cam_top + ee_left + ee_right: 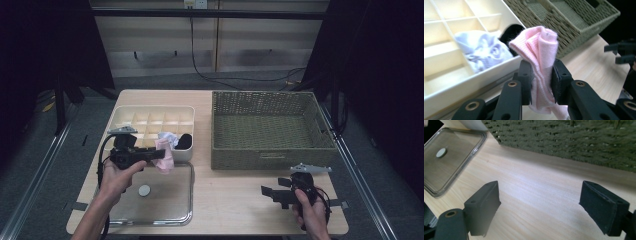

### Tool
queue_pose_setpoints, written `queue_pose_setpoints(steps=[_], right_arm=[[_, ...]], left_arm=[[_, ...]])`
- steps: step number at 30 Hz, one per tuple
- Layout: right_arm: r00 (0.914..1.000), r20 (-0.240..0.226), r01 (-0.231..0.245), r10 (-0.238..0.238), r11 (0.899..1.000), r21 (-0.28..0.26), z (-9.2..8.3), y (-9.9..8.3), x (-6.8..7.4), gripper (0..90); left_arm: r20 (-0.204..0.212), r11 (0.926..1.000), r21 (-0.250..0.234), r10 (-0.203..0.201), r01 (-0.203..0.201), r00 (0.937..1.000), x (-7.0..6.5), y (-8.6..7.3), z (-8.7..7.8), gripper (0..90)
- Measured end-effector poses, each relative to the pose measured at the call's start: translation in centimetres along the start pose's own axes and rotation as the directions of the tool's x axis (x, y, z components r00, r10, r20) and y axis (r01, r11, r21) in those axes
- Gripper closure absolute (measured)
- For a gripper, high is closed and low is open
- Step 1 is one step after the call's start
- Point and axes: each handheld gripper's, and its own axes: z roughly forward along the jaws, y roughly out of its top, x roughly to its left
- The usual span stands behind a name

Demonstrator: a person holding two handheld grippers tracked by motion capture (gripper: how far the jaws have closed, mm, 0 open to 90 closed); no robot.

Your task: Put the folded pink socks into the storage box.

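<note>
From the high view, the left gripper [159, 154] is clamped on a rolled pink knitted sock [165, 156], held just at the near edge of the cream plastic divided organiser tray [121, 116], above the far rim of a clear shallow tray [186, 200]. A white crumpled cloth [168, 136] and a dark rolled item [185, 141] lie in the organiser's near compartments. The right gripper [268, 192] rests low over the pale wooden table [235, 200], in front of the olive woven basket [265, 125].

In the left gripper view, both black pads pinch the sock [541, 62] at its middle.

In the right gripper view, the jaws stand wide apart with bare table [536, 195] between them.
</note>
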Motion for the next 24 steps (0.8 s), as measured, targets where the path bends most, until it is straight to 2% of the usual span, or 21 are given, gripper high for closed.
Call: queue_pose_setpoints(steps=[5, 8, 11, 15, 19, 24], right_arm=[[1.0000, -0.003, 0.004, -0.004, 1.000, 0.005, 0.5, -0.3, 0.1, 16.0], [1.0000, -0.002, 0.005, -0.005, 1.000, 0.004, 0.7, -0.1, 0.1, 16.0], [1.0000, -0.002, 0.008, -0.008, 1.000, 0.006, 0.7, 0.0, 0.1, 16.1], [1.0000, 0.000, 0.004, -0.004, 1.000, 0.001, 0.6, 0.0, 0.0, 16.2], [1.0000, 0.005, 0.002, -0.002, 1.000, 0.004, 0.6, -0.1, -0.1, 16.2], [1.0000, 0.009, 0.002, -0.002, 1.000, 0.005, 0.6, -0.1, -0.1, 16.2]], left_arm=[[-0.022, 0.9995, -0.026, -0.020, 0.020, 0.9995, 0.8, 0.5, -0.7, 72.5], [-0.035, 0.9997, -0.020, -0.016, 0.015, 0.9993, 1.3, 1.1, -1.0, 72.5], [-0.042, 0.9992, -0.025, -0.033, 0.032, 0.9986, 1.9, 1.7, -1.2, 72.5], [-0.075, 0.9997, -0.003, -0.025, 0.025, 0.9969, 2.3, 2.1, -1.0, 72.5], [-0.097, 0.9998, -0.002, -0.021, 0.021, 0.9951, 2.8, 2.7, -1.2, 72.6], [-0.149, 0.9993, 0.025, -0.023, 0.027, 0.9886, 3.8, 3.4, -1.3, 72.6]])
